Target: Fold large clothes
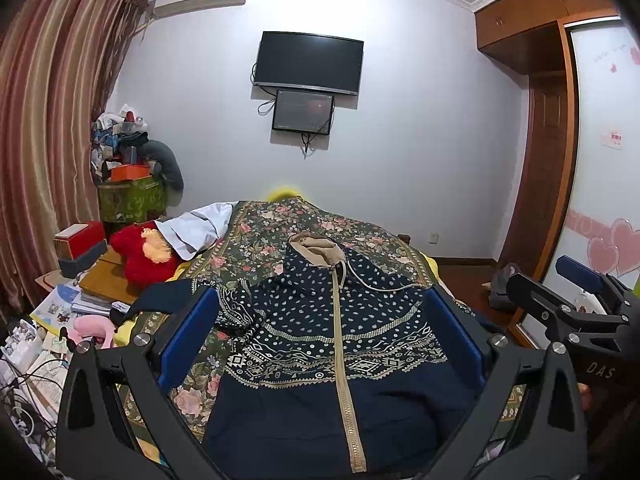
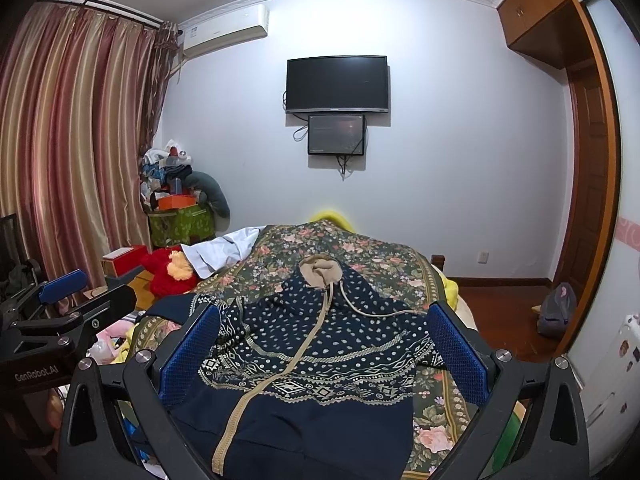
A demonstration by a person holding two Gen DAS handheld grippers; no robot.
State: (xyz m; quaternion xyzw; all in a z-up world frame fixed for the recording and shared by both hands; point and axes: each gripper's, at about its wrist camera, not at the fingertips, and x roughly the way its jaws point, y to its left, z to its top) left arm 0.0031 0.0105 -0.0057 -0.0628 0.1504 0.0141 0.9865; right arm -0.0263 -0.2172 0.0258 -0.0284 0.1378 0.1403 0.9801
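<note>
Left wrist view: hooded jacket spread on the bed, both tongs wide and empty

Left wrist view shows the left tongs [image 1: 320,332] held above the near end of the bed [image 1: 280,220], its blue pads [image 1: 188,336] set far apart with nothing between them; the navy hooded jacket [image 1: 320,360] lies front-up on the floral bedspread [image 1: 256,240], beige zipper [image 1: 344,380] closed and running toward the camera, beige-lined hood [image 1: 316,250] at the far end, a pale drawstring [image 1: 376,286] trailing off to the right; one sleeve [image 1: 236,312] is bunched and folded in at the left; the right tongs [image 1: 576,292] shows at the right edge, parted and holding nothing.

Right wrist view gives the right tongs [image 2: 324,344] the same stance, pads [image 2: 456,344] spread wide over the jacket [image 2: 312,360] without touching it; the left tongs [image 2: 64,292] sits at the left edge, clear of the cloth; the zipper [image 2: 280,364] runs slantwise here, the hood [image 2: 320,272] farthest away.

Beside the bed on the left, a red plush toy [image 1: 140,256] rests near a white garment [image 1: 192,228]; on the far wall hangs a television [image 1: 308,60] with a smaller screen [image 1: 302,110] just under it; striped curtains [image 1: 44,120] cover the left side, a wooden wardrobe [image 1: 536,120] the right.
</note>
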